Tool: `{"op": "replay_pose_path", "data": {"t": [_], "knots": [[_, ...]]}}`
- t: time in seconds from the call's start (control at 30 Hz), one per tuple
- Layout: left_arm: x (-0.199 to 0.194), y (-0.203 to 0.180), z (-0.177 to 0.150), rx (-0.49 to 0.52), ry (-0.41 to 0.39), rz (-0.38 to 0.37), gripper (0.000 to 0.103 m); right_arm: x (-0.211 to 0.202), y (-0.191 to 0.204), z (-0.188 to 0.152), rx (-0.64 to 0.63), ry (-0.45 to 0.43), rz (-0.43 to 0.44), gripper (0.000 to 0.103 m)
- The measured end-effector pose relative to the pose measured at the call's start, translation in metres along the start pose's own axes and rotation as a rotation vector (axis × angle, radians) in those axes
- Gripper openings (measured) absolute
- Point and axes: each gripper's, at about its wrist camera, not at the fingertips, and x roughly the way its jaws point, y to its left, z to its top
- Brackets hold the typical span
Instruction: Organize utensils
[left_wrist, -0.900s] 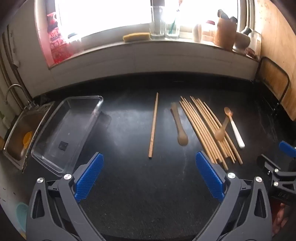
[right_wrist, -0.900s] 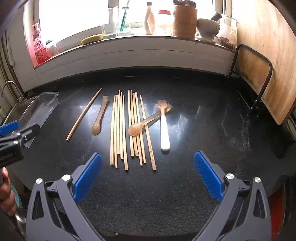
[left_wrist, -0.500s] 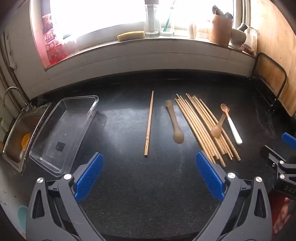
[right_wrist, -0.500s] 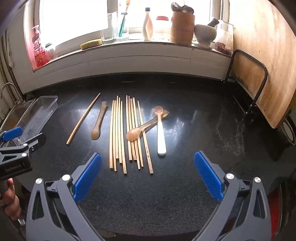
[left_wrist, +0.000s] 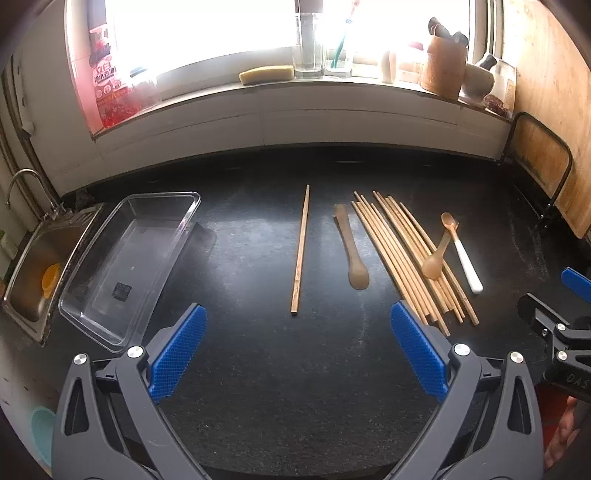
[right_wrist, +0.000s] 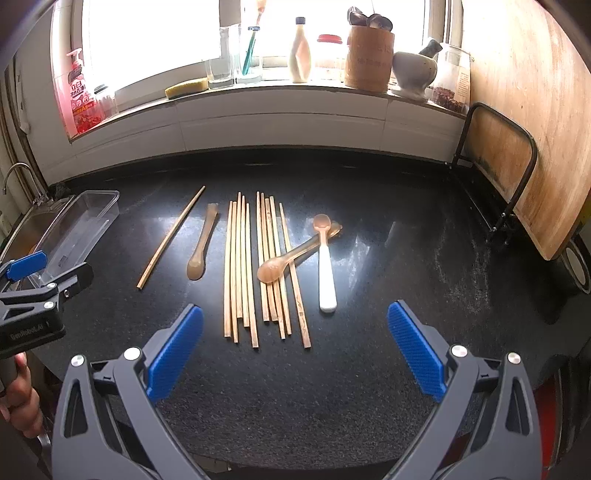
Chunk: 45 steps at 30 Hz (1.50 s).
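Left claw (left_wrist: 298, 345) stands with its blue pads wide apart, holding nothing, above the near part of the black counter (left_wrist: 258, 369); right claw (right_wrist: 294, 345) likewise spread and empty. On the counter, left to right in the left wrist view: a clear plastic tray (left_wrist: 110, 325) lying beside the sink (left_wrist: 22, 295), a single chopstick (left_wrist: 301, 251) lying apart, a brown spoon (left_wrist: 352, 251) just beside it, then a bundle of chopsticks (left_wrist: 402, 251) laid roughly parallel. A second brown spoon (left_wrist: 436, 258) lies across the right edge of the bundle, its handle crossing a white-handled spoon (left_wrist: 463, 254) that rests on the counter next to the bundle. The left wrist view alone shows the tray's whole interior, which has a dark square at its floor, and an orange item in the sink basin. The right wrist view shows only the tray's far end (right_wrist: 99, 199) and places the bundle (right_wrist: 240, 266) directly ahead of the right claw, with the crossed spoon (right_wrist: 291, 256) and the white-handled spoon (right_wrist: 325, 266) to its right. That view alone shows a wooden board (right_wrist: 532, 122) leaning in a metal rack at the right wall, and a mortar with pestle (right_wrist: 413, 70) on the windowsill. Each view catches the other claw at its frame edge
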Motion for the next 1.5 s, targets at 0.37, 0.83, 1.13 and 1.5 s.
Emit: {"op": "replay_pose_path", "data": {"t": [0.37, 0.83, 1.13, 1.5], "knots": [[0.0012, 0.0017, -0.0013, -0.006, 0.007, -0.016, 0.097, -0.0009, 0.0013, -0.0003, -0.001, 0.000, 0.006, 0.097], [0.0016, 0.0021, -0.0030, -0.004, 0.009, -0.014, 0.097, -0.0025, 0.0010, -0.0010, 0.003, -0.003, 0.008, 0.097], [0.0018, 0.0009, -0.0054, 0.000, 0.012, -0.015, 0.097, -0.0032, 0.0014, -0.0015, 0.002, -0.002, 0.011, 0.097], [0.0029, -0.0002, -0.0045, 0.001, 0.018, -0.017, 0.097, -0.0024, 0.0021, -0.0014, 0.002, 0.000, 0.012, 0.097]]}}
